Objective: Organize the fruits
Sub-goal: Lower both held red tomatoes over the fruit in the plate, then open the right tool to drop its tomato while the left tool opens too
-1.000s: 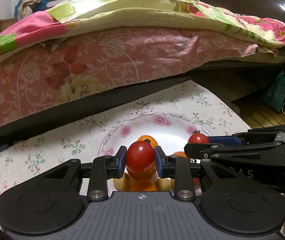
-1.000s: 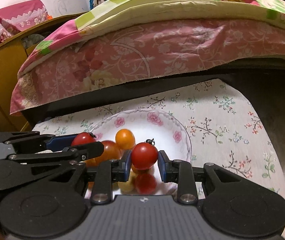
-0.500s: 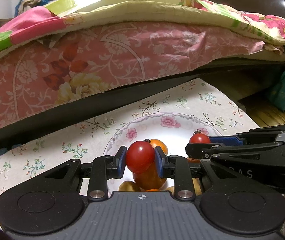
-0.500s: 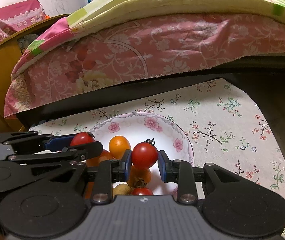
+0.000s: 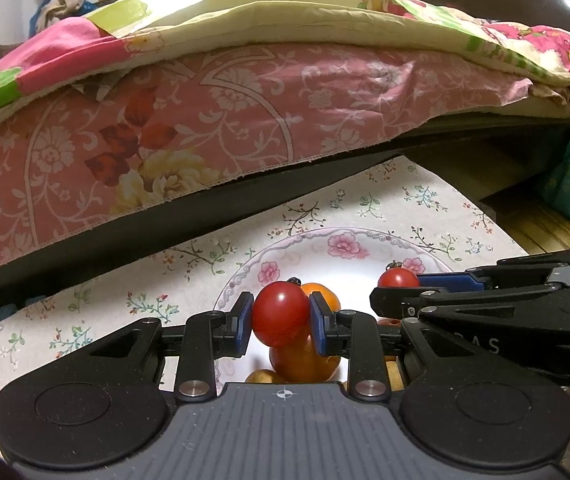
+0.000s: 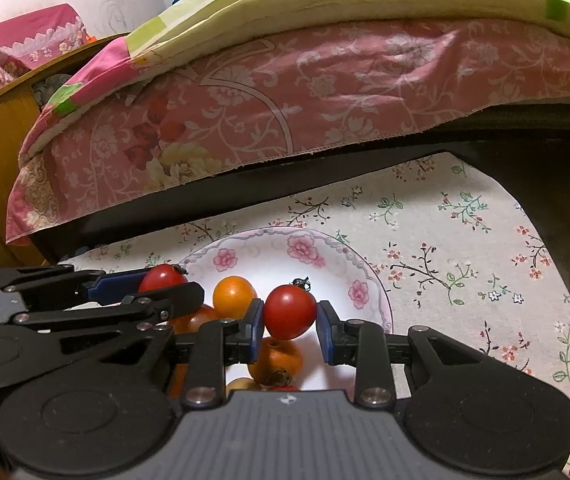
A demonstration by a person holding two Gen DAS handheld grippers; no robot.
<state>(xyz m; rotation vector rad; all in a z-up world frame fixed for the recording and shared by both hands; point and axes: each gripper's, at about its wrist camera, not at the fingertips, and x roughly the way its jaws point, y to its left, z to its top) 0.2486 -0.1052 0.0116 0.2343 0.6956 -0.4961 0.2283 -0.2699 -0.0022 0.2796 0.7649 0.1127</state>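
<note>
Above the white flower-rimmed china plate (image 6: 369, 280), each gripper's jaws clamp 1 small red round tomato (image 5: 281, 314) (image 6: 290, 311), presumably for adding there.

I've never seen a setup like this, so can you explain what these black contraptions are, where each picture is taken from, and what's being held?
The black contraptions are two hand-held grippers, each with two fingers and a wide-angle camera looking forward along them. One picture comes from the left gripper, the other from the right gripper; each also sees the other from the side. Each is shut on its own red cherry tomato: the left tomato and the right tomato. Below them a floral plate on a flowered tablecloth holds more small fruits, including an orange tomato. A bed with a pink floral sheet stands behind.
</note>
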